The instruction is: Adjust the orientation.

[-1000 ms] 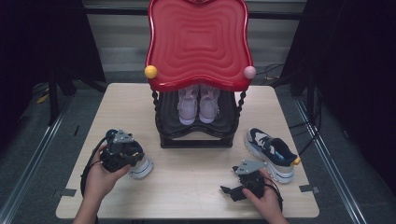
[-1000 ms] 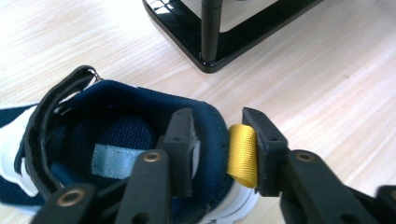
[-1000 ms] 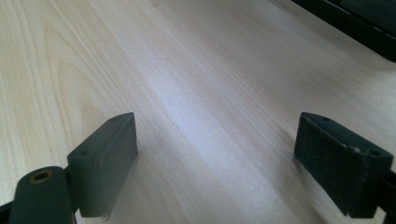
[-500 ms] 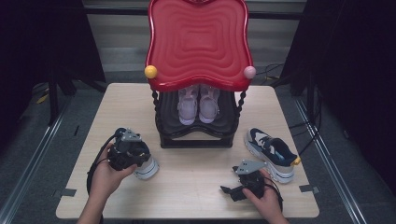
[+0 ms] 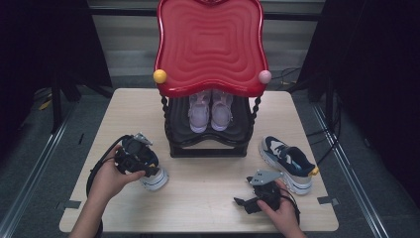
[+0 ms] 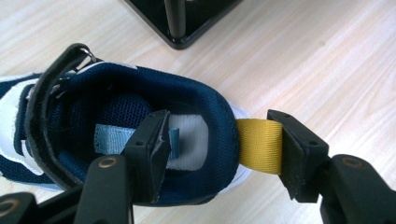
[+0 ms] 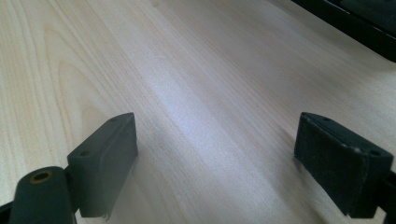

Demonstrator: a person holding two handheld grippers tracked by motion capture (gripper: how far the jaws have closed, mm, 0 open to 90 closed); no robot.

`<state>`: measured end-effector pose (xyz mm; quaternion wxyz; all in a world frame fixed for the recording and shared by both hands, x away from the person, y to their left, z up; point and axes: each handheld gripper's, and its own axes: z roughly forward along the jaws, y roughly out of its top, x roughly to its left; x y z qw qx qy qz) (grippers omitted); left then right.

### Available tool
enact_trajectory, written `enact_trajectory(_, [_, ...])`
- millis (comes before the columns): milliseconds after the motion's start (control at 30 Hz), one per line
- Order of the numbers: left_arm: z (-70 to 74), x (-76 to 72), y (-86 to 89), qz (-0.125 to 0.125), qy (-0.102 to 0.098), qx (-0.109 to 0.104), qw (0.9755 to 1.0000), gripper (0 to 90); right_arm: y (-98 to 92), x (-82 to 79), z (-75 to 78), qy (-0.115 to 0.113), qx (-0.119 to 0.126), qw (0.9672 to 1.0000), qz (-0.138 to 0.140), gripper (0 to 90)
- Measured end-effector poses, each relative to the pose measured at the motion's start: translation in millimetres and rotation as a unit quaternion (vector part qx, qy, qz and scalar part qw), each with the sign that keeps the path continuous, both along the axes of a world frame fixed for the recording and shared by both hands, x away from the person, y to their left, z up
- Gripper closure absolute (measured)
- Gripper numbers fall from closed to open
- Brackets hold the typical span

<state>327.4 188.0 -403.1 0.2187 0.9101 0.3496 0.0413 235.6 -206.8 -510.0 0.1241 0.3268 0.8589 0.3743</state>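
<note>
Two pale shoes [image 5: 210, 111] stand inside the black rack [image 5: 208, 144].

Shoe rack [image 5: 208, 144] at table [image 5: 208, 198] centre-back; pair of sneakers [image 5: 210, 111] on its lower shelf. One sneaker [image 5: 153, 178] front-left of rack, under left gripper [image 5: 136, 156]. Another sneaker [image 5: 287, 161] right of rack; right gripper [image 5: 257, 196] just before it.

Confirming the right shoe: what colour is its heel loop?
Yellow heel loop, clearest in the left gripper view.
</note>
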Motion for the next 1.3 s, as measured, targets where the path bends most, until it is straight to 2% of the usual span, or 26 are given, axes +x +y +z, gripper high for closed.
enact_trajectory(133, [1.4,3.5,-4.7,-0.011,0.023,0.018,0.9995,39.9,-0.1,0.0,0.0,0.000,0.000,1.0000,0.000,12.9])
enact_trajectory(300, [1.2,6.8,-8.7,-0.030,0.045,0.040,0.9978,39.9,0.0,-0.1,0.1,0.001,0.000,1.0000,-0.001,12.9])
enact_trajectory(433, [-2.0,9.2,-11.2,-0.030,0.050,0.059,0.9965,40.0,-0.1,0.0,0.0,0.001,0.000,1.0000,-0.001,12.9])
enact_trajectory(500, [-3.0,10.8,-12.8,-0.032,0.056,0.059,0.9962,41.2,-0.1,0.0,0.0,0.001,0.000,1.0000,-0.001,12.9])
enact_trajectory(567, [-2.7,12.8,-15.7,-0.038,0.063,0.073,0.9946,42.4,0.0,0.0,0.0,0.001,0.000,1.0000,-0.001,12.9])
enact_trajectory(767, [-4.1,20.9,-25.6,-0.049,0.080,0.093,0.9913,44.4,-0.1,0.0,0.0,0.001,0.000,1.0000,-0.001,12.9])
enact_trajectory(967, [-11.4,25.4,-33.3,-0.062,0.108,0.112,0.9859,49.3,-0.1,0.0,0.0,0.001,0.000,1.0000,0.000,12.9])
enact_trajectory(1300, [-14.0,27.7,-37.2,-0.071,0.120,0.129,0.9818,57.7,-0.1,0.0,0.0,0.001,0.000,1.0000,-0.001,12.9])
